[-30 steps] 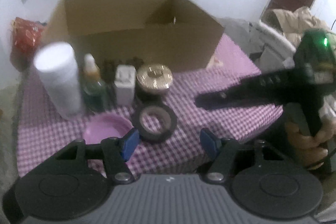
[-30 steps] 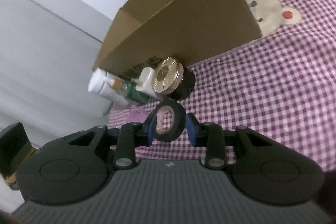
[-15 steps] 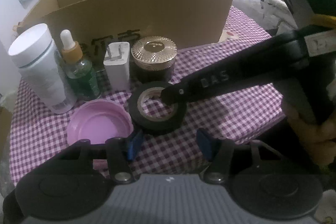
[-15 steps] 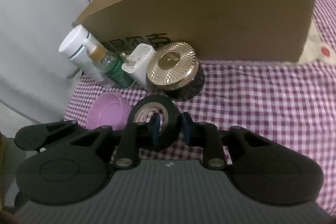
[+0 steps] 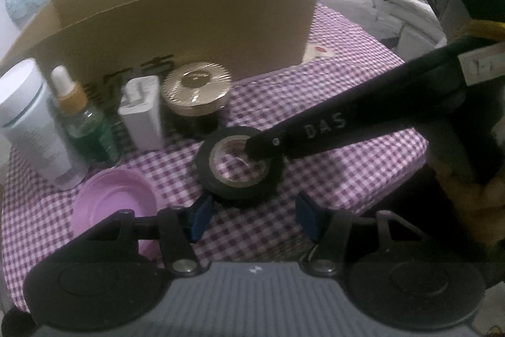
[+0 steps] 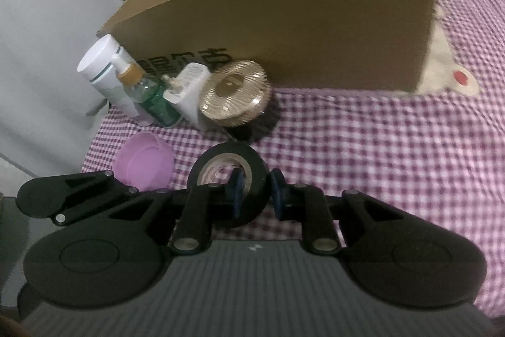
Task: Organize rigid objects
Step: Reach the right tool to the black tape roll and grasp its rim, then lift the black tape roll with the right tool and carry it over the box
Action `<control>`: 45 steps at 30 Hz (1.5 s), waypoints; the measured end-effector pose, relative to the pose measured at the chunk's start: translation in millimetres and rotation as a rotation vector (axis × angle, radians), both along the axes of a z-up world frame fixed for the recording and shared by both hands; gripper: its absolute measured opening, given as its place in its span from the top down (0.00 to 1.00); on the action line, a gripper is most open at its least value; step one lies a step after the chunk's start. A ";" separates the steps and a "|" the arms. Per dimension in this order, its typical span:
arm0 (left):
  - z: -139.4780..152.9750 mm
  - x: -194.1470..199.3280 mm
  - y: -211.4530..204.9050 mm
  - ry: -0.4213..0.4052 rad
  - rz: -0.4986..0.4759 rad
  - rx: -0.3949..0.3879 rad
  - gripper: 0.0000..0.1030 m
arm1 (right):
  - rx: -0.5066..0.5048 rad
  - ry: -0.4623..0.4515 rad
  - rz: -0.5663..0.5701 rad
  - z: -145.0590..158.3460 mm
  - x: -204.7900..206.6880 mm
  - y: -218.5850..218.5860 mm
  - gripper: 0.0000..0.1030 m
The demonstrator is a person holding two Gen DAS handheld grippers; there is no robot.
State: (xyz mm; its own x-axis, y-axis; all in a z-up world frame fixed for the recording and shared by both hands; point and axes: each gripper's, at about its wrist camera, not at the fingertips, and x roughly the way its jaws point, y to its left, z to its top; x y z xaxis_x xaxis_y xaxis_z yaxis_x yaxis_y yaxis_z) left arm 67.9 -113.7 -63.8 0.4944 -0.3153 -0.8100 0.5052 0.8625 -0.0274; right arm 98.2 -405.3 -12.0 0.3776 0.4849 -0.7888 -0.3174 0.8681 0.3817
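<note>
The right tool [image 6: 255, 191] pinches one side of the black tape roll [image 6: 228, 176], one pad inside the ring. The roll lies on the checked tabletop [image 6: 363, 153], near the cardboard box [image 6: 284, 21]. The left tool [image 5: 252, 215] is half open, holding nothing.

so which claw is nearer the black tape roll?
Right. The right claw is shut on the black tape roll, one finger inside its hole, one outside. The left claw hangs open just short of it, not touching.

Black tape roll [image 6: 227, 176], pale core, on purple checked cloth [image 6: 378, 153], wall pinched by right tongs [image 6: 256, 190].
</note>
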 end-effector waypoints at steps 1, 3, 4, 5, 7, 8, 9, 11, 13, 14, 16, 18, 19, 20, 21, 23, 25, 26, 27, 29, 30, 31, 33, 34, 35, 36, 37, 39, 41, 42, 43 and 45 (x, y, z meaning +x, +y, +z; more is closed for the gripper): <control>-0.1 -1.5 -3.6 -0.011 -0.006 0.010 0.43 | 0.005 0.005 -0.009 -0.3 -1.8 -4.5 0.83; -1.3 -4.3 -12.2 -0.037 -0.015 0.037 0.38 | 0.010 0.012 -0.031 -0.4 -5.4 -13.8 0.84; -1.6 -4.7 -14.8 -0.046 -0.020 0.050 0.37 | 0.012 0.013 -0.041 -0.6 -7.7 -18.2 0.84; -1.4 -3.0 -19.3 -0.049 -0.023 0.057 0.36 | 0.014 0.014 -0.048 -0.9 -9.1 -20.9 0.84; -2.5 -0.6 -23.1 -0.044 -0.030 0.065 0.36 | 0.021 0.016 -0.058 -2.5 -10.0 -23.4 0.84; -2.6 0.5 -25.6 -0.041 -0.033 0.065 0.36 | 0.025 0.016 -0.062 -2.9 -10.5 -24.3 0.84; -3.4 2.9 -28.7 -0.037 -0.036 0.063 0.36 | 0.026 0.015 -0.064 -2.3 -11.6 -26.1 0.84; -2.3 7.9 -31.1 -0.034 -0.042 0.057 0.35 | 0.022 0.010 -0.066 -1.1 -13.1 -27.1 0.84; -4.8 9.4 -26.1 -0.044 -0.052 0.054 0.34 | 0.019 0.006 -0.066 -2.2 -14.1 -23.8 0.84; -2.2 3.6 -19.5 -0.047 -0.055 0.052 0.34 | 0.020 0.005 -0.066 -3.3 -13.5 -22.7 0.84; -2.0 4.4 -21.7 -0.052 -0.059 0.050 0.34 | 0.021 0.005 -0.067 -1.6 -16.5 -24.0 0.84; -1.6 6.1 -23.2 -0.055 -0.060 0.048 0.34 | 0.021 0.004 -0.066 -1.8 -14.7 -23.3 0.84; -1.7 6.4 -23.5 -0.056 -0.059 0.046 0.34 | 0.019 0.001 -0.066 -1.7 -15.3 -22.9 0.84; -1.6 6.7 -23.3 -0.056 -0.058 0.043 0.35 | 0.020 0.001 -0.066 -1.7 -14.8 -23.3 0.84; -1.7 7.2 -23.5 -0.057 -0.056 0.040 0.35 | 0.019 -0.002 -0.066 -1.3 -14.7 -23.6 0.84; -1.6 7.4 -23.6 -0.061 -0.056 0.041 0.35 | 0.015 -0.010 -0.063 -1.1 -14.9 -23.0 0.84; -2.1 7.6 -23.9 -0.061 -0.054 0.041 0.36 | 0.012 -0.021 -0.059 -1.0 -15.6 -22.4 0.84; -2.3 7.8 -24.2 -0.061 -0.055 0.043 0.36 | 0.011 -0.027 -0.055 -1.0 -16.5 -22.1 0.83; -2.0 7.5 -24.5 -0.060 -0.054 0.045 0.36 | 0.010 -0.031 -0.051 -1.0 -16.8 -22.0 0.83; -0.4 5.7 -24.3 -0.062 -0.056 0.048 0.36 | 0.008 -0.029 -0.049 -0.1 -17.4 -21.3 0.83; 1.4 3.8 -24.3 -0.069 -0.056 0.050 0.36 | 0.008 -0.026 -0.050 0.7 -17.4 -21.0 0.83; 4.4 1.7 -23.9 -0.081 -0.055 0.053 0.36 | 0.009 -0.024 -0.051 2.5 -17.7 -20.7 0.83; 13.6 -1.7 -22.3 -0.106 -0.050 0.052 0.36 | 0.010 -0.040 -0.046 9.9 -20.2 -18.8 0.83; 21.4 -4.1 -20.3 -0.125 -0.046 0.051 0.36 | 0.008 -0.056 -0.040 16.5 -21.6 -17.4 0.83; 29.9 -6.8 -18.4 -0.150 -0.046 0.052 0.36 | 0.007 -0.078 -0.032 25.2 -23.2 -15.1 0.83; 39.4 -8.8 -16.3 -0.176 -0.047 0.055 0.36 | 0.005 -0.102 -0.024 35.2 -24.4 -12.6 0.83; 50.6 -9.7 -13.6 -0.204 -0.044 0.057 0.36 | 0.006 -0.129 -0.015 45.7 -25.4 -9.9 0.83; 70.8 -8.5 -7.6 -0.243 -0.032 0.053 0.36 | 0.010 -0.183 0.005 67.8 -24.5 -4.8 0.82; 92.5 -3.3 -0.5 -0.279 -0.013 0.045 0.36 | 0.015 -0.241 0.031 90.2 -20.2 1.3 0.82; 102.3 0.4 2.6 -0.296 -0.006 0.043 0.36 | 0.019 -0.269 0.044 100.5 -16.9 4.9 0.82; 111.6 5.3 5.7 -0.311 0.001 0.041 0.36 | 0.024 -0.293 0.057 110.3 -12.0 8.3 0.82; 128.0 20.3 11.4 -0.326 0.012 0.042 0.36 | 0.035 -0.323 0.080 127.8 3.2 15.2 0.82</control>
State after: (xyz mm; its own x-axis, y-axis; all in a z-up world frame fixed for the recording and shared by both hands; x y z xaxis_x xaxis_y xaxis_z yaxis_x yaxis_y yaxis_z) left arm 88.2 -102.3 64.2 0.7336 -0.2776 -0.6203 0.4710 0.8657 0.1696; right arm 101.3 -390.1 115.7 0.5646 0.5480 -0.6171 -0.4936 0.8235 0.2797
